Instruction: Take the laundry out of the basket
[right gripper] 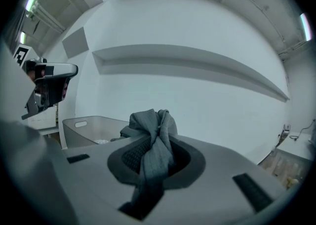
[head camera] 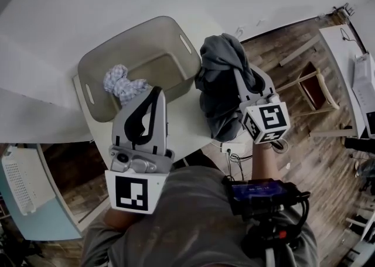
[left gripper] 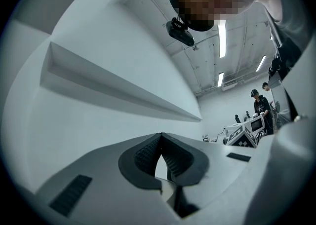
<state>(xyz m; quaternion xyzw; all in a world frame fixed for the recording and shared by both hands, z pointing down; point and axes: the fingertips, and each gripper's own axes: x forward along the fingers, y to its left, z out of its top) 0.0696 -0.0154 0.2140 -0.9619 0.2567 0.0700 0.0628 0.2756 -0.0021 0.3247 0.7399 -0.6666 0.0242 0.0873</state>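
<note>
A beige laundry basket [head camera: 166, 33] stands on the white table [head camera: 186, 129] against the wall. A blue-and-white checked cloth [head camera: 121, 84] lies on its floor. My right gripper [head camera: 235, 70] is raised to the right of the basket, above the table's edge. It is shut on a dark grey garment [head camera: 218, 81] that bunches over its tips and hangs down. In the right gripper view the garment [right gripper: 154, 142] is pinched between the jaws, with the basket [right gripper: 85, 129] behind at left. My left gripper [head camera: 156, 91] sits near the basket's front rim, shut and empty [left gripper: 160, 137].
A white wall with a long ledge [right gripper: 197, 63] rises behind the table. A wooden chair frame [head camera: 316, 87] and a white desk [head camera: 350, 49] stand on the wood floor at right. A pale blue cabinet [head camera: 35, 201] is at lower left. People [left gripper: 259, 105] stand at a far bench.
</note>
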